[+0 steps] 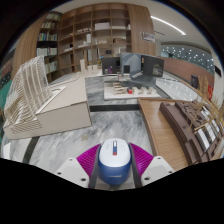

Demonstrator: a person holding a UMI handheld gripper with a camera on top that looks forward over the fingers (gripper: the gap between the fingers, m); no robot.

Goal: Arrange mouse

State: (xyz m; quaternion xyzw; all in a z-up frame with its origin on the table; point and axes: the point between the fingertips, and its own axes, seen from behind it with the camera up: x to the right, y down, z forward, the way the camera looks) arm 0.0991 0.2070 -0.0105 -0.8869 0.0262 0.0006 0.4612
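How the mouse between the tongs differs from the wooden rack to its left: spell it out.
The mouse is small, rounded and white with a blue underside; the wooden rack is large, pale wood and built of thin slats. The mouse sits between the pads of the tongs, which press on it at both sides; the rack stands free, apart from them. The mouse points straight ahead; the rack's slats lean at a slant. Both are over the same marble-patterned tabletop.

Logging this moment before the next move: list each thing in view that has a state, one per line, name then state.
tool: shut on the mouse, a pad pressing each side
mouse: held between the pads, upright, nose pointing ahead
wooden rack: resting on the table, ahead of the tool and to one side
table: marbled top, bare just ahead of the mouse
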